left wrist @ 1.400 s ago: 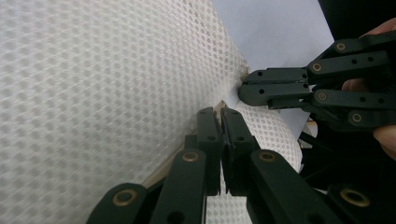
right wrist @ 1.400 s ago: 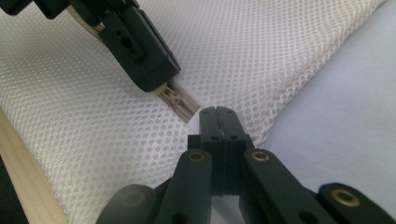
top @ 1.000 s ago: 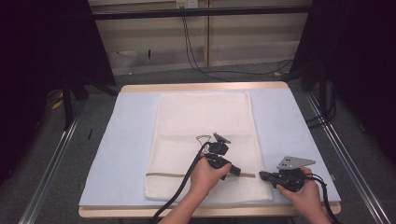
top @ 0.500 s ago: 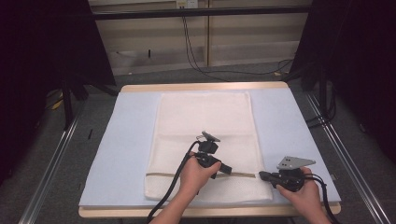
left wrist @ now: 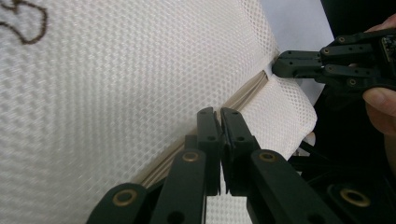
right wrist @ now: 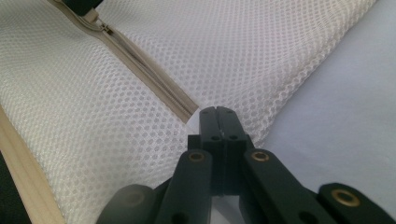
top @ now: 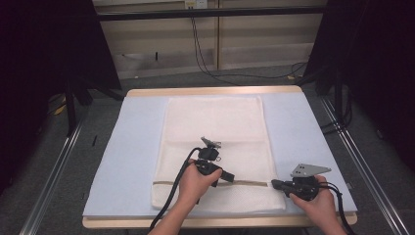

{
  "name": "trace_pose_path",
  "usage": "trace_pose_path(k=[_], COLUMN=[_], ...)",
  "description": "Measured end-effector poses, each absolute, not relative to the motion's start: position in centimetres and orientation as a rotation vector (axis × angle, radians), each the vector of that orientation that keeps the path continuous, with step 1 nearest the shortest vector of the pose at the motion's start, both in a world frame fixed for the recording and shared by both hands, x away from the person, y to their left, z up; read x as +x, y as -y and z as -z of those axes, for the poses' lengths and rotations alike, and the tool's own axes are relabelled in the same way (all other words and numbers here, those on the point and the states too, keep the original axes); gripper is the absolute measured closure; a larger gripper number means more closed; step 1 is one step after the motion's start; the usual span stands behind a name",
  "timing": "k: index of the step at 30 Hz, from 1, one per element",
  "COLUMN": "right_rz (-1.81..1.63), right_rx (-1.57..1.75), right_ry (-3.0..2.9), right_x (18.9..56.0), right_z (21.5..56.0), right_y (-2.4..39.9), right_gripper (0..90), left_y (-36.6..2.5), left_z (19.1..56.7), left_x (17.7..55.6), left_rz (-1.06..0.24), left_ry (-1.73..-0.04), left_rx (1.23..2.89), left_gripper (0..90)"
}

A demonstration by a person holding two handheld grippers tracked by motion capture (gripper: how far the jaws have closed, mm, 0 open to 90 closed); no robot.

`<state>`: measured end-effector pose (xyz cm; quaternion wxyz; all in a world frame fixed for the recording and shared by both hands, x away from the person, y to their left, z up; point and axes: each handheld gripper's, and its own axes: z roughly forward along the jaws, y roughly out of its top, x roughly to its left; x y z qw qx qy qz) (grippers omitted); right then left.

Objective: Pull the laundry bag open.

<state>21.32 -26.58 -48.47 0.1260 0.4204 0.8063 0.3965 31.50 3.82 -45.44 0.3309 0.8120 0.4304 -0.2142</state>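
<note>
Both pairs of jaws are closed, and each pinches part of a white mesh bag (top: 215, 147). In the left gripper view the left gripper (left wrist: 219, 116) has its jaws pressed together on the beige zipper (left wrist: 243, 95), at the spot where the slider would be; the pull itself is hidden between the pads. In the right gripper view the right gripper (right wrist: 218, 113) clamps the bag's edge right at the end of the zipper (right wrist: 149, 72), where the tape stops short of the seam.

From the high view the bag lies flat on a pale blue mat (top: 122, 156) that covers the table (top: 210, 91), long side running from near to far, in the middle of the mat. Its zipper (top: 249, 182) crosses the bag from left to right close to the near end. The left gripper (top: 229, 177) sits on that line a little right of its middle, the hand (top: 193, 183) behind it. The right gripper (top: 275, 184) holds the bag's right edge on the same line, its hand (top: 318, 200) over the near right corner of the mat. A short stretch of zipper lies between the two grippers, and its teeth look shut in the right gripper view, with the slider (right wrist: 106, 30) at the far end of that stretch.
</note>
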Motion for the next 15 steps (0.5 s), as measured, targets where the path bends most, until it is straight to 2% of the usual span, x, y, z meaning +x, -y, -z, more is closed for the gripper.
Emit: trace_pose_path(k=[8, 12, 15], right_rz=[-1.159, -1.161, -1.161], right_rx=[1.228, 1.230, 1.237], right_ry=[-2.345, -2.347, -2.346], right_x=[21.3, 21.3, 21.3], right_z=[48.5, 48.5, 48.5], right_y=[26.6, 26.6, 26.6], right_gripper=[90.0, 90.0, 90.0], left_y=[-5.1, -7.8, -9.7], left_z=[45.5, 45.5, 45.4], left_x=[31.4, 31.6, 31.5], left_rz=[0.581, 0.537, 0.546], left_ry=[-1.174, -1.181, -1.219], left_rx=[2.062, 2.097, 2.053], left_gripper=[87.7, 87.7, 87.6])
